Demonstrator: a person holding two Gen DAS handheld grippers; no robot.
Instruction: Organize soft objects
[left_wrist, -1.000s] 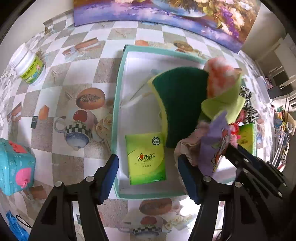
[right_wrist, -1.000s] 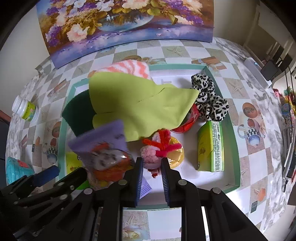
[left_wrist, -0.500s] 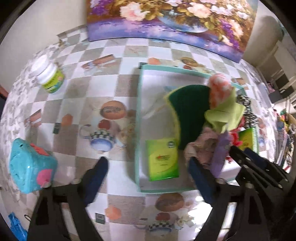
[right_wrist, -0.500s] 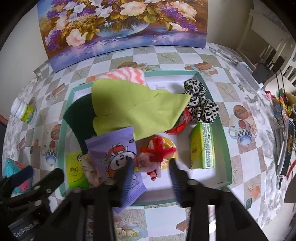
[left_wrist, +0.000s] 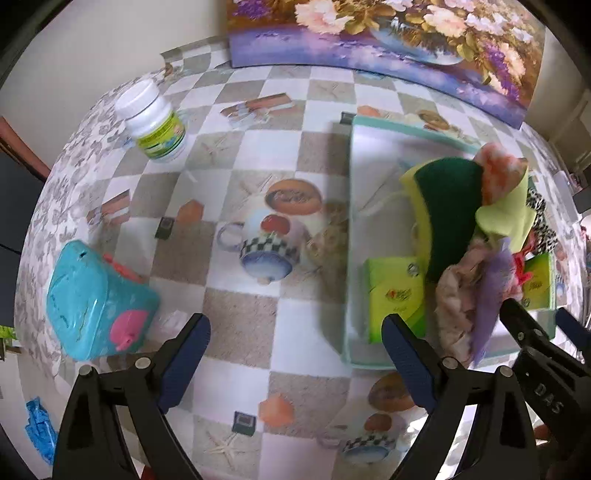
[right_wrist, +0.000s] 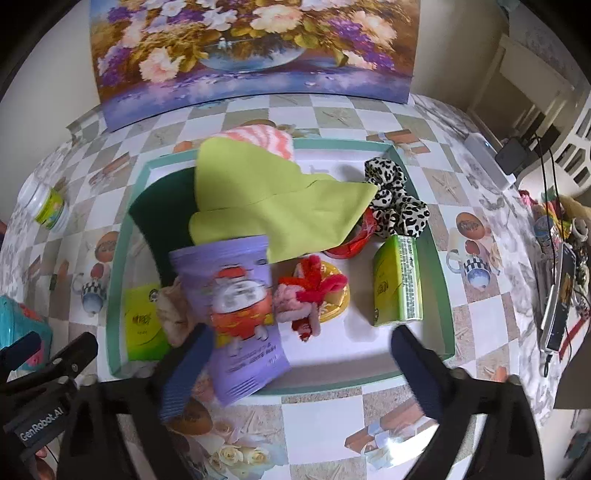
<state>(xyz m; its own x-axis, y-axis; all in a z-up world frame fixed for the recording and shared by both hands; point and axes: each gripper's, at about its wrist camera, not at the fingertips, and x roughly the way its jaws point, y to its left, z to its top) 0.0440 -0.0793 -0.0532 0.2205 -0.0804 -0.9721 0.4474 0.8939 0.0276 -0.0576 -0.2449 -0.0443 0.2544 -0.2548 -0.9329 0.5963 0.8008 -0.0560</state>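
The teal-rimmed tray (right_wrist: 439, 295) holds a lime cloth (right_wrist: 288, 206), a dark green sponge (right_wrist: 159, 218), a pink striped sock (right_wrist: 258, 138), a leopard scrunchie (right_wrist: 395, 203), two green tissue packs (right_wrist: 397, 284) and a red-pink fuzzy toy (right_wrist: 306, 295). A purple snack pouch (right_wrist: 240, 310) lies across the tray's front rim. My right gripper (right_wrist: 301, 354) hangs over that rim. Its jaws are opening, and the pouch rests loose by the left finger. My left gripper (left_wrist: 295, 332) stands open and empty over the tablecloth, left of the tray (left_wrist: 349, 221). A teal wipes pack (left_wrist: 99, 299) lies to its left.
A white bottle (left_wrist: 155, 122) stands at the table's far left. A flower painting (right_wrist: 255, 48) leans along the back. Cables and clutter (right_wrist: 554, 258) crowd the right edge. A beige cloth (right_wrist: 173, 310) lies beside the pouch in the tray.
The right jaws spread wide and let go of the purple pouch, which now lies on the tray's front rim. The left gripper widened and drew left, away from the tray.
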